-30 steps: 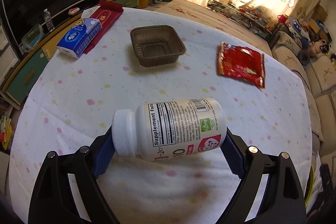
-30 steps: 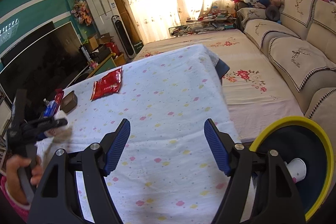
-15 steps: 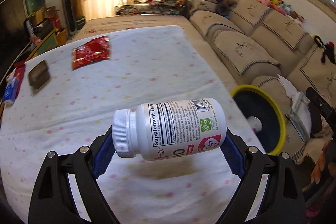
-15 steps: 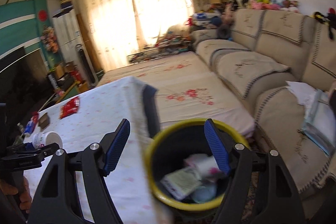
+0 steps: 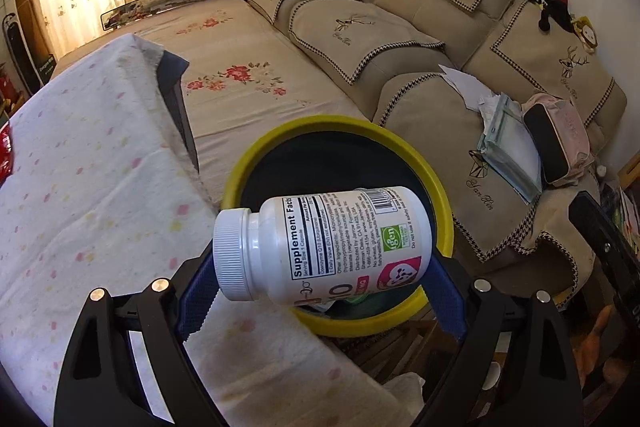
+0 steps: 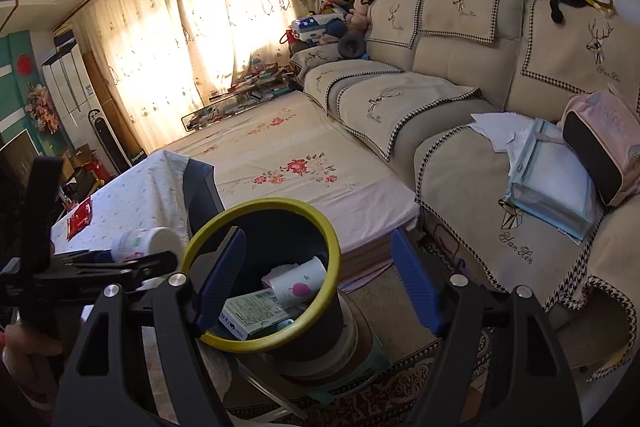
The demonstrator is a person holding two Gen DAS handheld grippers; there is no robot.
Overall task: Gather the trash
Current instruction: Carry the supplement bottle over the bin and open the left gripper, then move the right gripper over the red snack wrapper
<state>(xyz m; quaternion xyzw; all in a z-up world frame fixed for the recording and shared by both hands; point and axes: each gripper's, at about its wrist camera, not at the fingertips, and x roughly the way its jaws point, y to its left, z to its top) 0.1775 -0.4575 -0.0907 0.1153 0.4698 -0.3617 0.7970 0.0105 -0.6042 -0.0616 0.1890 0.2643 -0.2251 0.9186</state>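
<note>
My left gripper point(image 5: 320, 291) is shut on a white supplement bottle point(image 5: 324, 247), held sideways with its cap to the left, at the near rim of the yellow-rimmed dark trash bin point(image 5: 444, 203). In the right wrist view the bottle point(image 6: 144, 243) and left gripper point(image 6: 96, 269) sit just left of the bin point(image 6: 280, 341), which holds a cup, a box and other trash. My right gripper point(image 6: 320, 279) is open and empty, over the bin. A red wrapper point(image 6: 80, 219) lies on the table.
The table with a spotted white cloth point(image 5: 80, 187) ends beside the bin. A beige sofa point(image 5: 440, 59) with papers and a pink bag point(image 5: 560, 139) stands to the right. A floral-covered low bed point(image 6: 288, 155) lies behind the bin.
Both grippers have swung right from the table toward the bin. The left gripper has carried the bottle to the bin's rim. The right gripper stays open.
</note>
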